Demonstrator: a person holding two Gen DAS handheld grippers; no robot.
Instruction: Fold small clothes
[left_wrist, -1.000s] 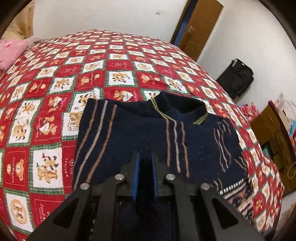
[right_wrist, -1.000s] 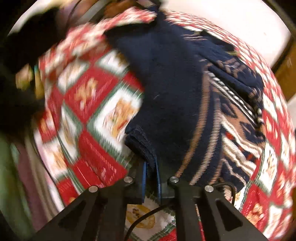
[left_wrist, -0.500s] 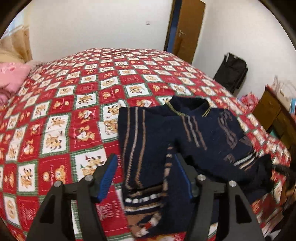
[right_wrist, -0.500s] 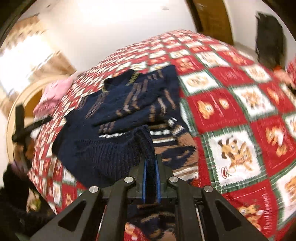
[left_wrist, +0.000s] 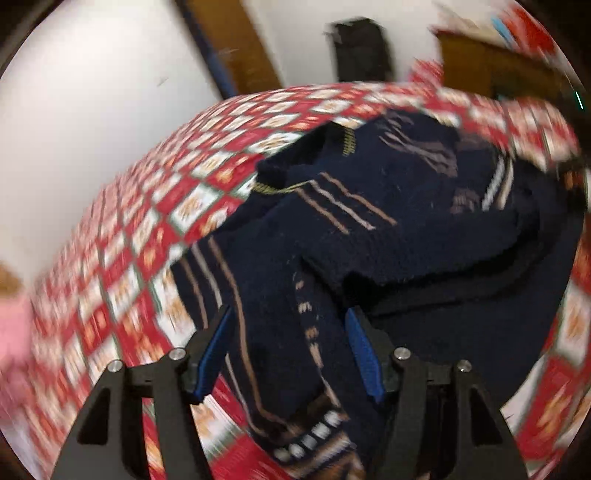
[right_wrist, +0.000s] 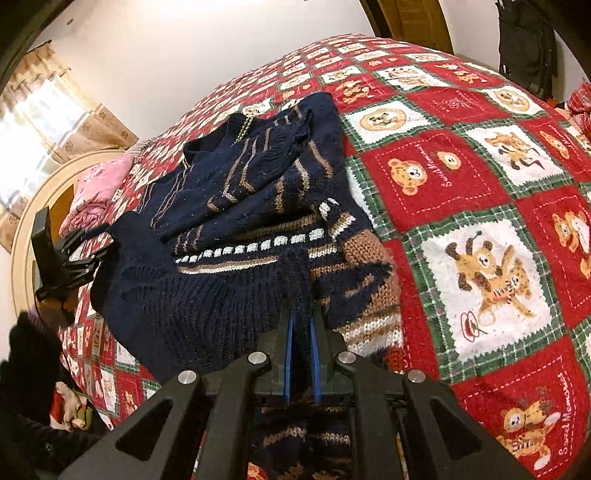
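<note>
Since a second ago my left claw (left_wrist: 288, 347) has let go: it was pinched on the dark knit then, and its jaws have just been opening, so they now stand fairly wide with a band of the sweater lying loose between them, the pads not pressing on it. That view has also rolled, so the room tilts and blurs. My right claw (right_wrist: 300, 354) has swung round to look along the bed and has kept its pinch throughout.

The bed (right_wrist: 461, 177), under its red quilt of teddy-bear squares, carries everything. The navy sweater (right_wrist: 229, 206) lies on it towards the near edge, collar pointing away from me, the sleeves drawn in over the chest and the patterned hem part rumpled up near my claws. I judge the sides are folded in and the bottom-to-top fold is what remains.

The right claw is nearly closed on a ridge of the ribbed hem, the cloth rising in a small tent between its blue pads (right_wrist: 288, 354); I hold it that way so the hem can be carried up over the body. The left, free, probably needs a fresh hold on the opposite corner of the hem so both ends lift evenly.

A folded pink garment (right_wrist: 96, 195) sits farther off by the headboard (right_wrist: 48, 184), well apart from the sweater.
</note>
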